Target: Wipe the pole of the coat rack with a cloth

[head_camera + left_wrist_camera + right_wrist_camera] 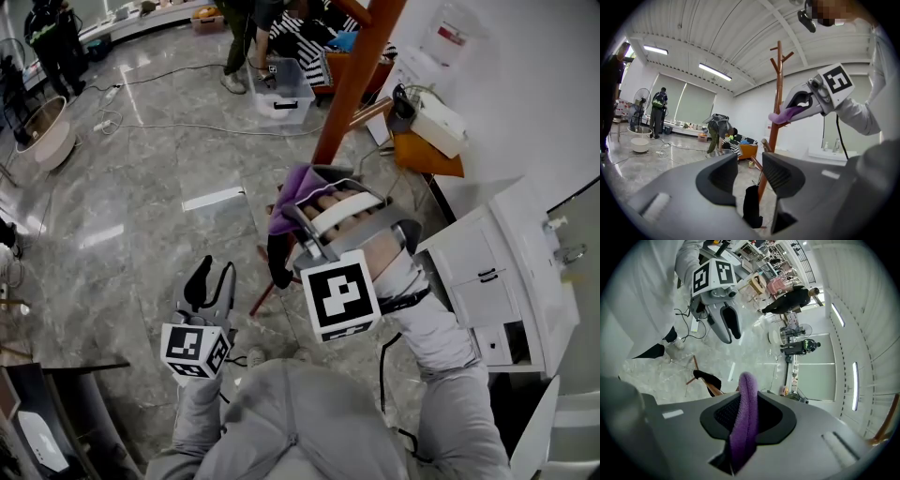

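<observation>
The coat rack's red-brown pole (361, 66) rises at the top centre of the head view, and its lower part is hidden behind my right gripper (292, 202). That gripper is shut on a purple cloth (298, 186), which sticks out between its jaws (745, 413). In the left gripper view the cloth (786, 114) lies against the pole (778, 84) at mid height. My left gripper (214, 279) hangs lower left of the rack, open and empty, and its jaws (750, 176) point at the rack's base. A black piece (751, 206) sits on a rack leg.
A clear plastic bin (284, 89) stands on the marble floor behind the rack. An orange seat (427, 155) and a white cabinet (487, 272) stand to the right by the wall. People stand at the far side (54, 37). A white basin (47, 136) and cables lie at the left.
</observation>
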A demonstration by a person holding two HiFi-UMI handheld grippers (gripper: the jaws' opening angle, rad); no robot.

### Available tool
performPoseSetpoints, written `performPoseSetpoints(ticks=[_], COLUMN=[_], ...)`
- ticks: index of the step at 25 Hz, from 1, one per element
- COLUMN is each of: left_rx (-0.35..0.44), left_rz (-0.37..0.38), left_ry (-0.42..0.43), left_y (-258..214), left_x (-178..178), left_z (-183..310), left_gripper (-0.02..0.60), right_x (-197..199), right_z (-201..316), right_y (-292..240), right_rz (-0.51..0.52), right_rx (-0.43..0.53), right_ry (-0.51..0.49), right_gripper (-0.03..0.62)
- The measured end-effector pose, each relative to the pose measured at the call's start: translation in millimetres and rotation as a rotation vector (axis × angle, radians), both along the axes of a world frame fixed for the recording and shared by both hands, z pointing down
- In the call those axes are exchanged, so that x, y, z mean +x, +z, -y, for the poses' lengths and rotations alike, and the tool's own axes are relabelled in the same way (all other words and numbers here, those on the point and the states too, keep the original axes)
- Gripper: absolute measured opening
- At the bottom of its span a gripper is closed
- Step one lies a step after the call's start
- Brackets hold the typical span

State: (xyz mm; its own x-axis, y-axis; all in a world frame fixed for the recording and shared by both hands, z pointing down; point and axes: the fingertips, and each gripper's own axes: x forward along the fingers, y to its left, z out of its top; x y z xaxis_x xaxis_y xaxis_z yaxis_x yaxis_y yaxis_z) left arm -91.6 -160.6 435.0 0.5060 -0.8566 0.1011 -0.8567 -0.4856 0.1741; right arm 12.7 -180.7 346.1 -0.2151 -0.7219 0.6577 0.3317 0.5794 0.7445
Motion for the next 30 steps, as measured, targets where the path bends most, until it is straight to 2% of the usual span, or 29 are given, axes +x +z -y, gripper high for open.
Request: performPoseSetpoints(ticks=[10,15,19,22,26,28,30], left_rx=[-0.001,-0.005,-0.006,-0.008,-0.011,-0.013,-0.014], left_rz=[0.003,0.008,0.009,0.012,0.016,0.018,0.021], left_ry=[-0.006,-0.008,-0.011,-0.008,-0.004,-0.002,0.001], left_y=[0,2,3,3,3,2,2], left_x=[0,0,1,3,5,7,8], left_z=[-5,-5,-6,-7,-8,-7,-8], left_gripper=[0.17,0.17,0.17,0.17,0.17,0.17,0.17], right_x=[-18,-15,-9,-5,4,9,14], right_z=[-29,-43,-57,-66,-74,-74,-70], right_y=[19,29,41,49,50,46,38], right_rz=[0.056,0.067,0.116,0.211,0.394,0.487,0.57], right_rx=[-0.073,-0.113,-0.166,-0.222,-0.279,-0.277,-0.235], right_ry=[-0.047,-0.049,-0.036,-0.001,0.084,0.125,0.166], right_gripper=[0.067,0.067,0.067,0.067,0.067,0.067,0.067])
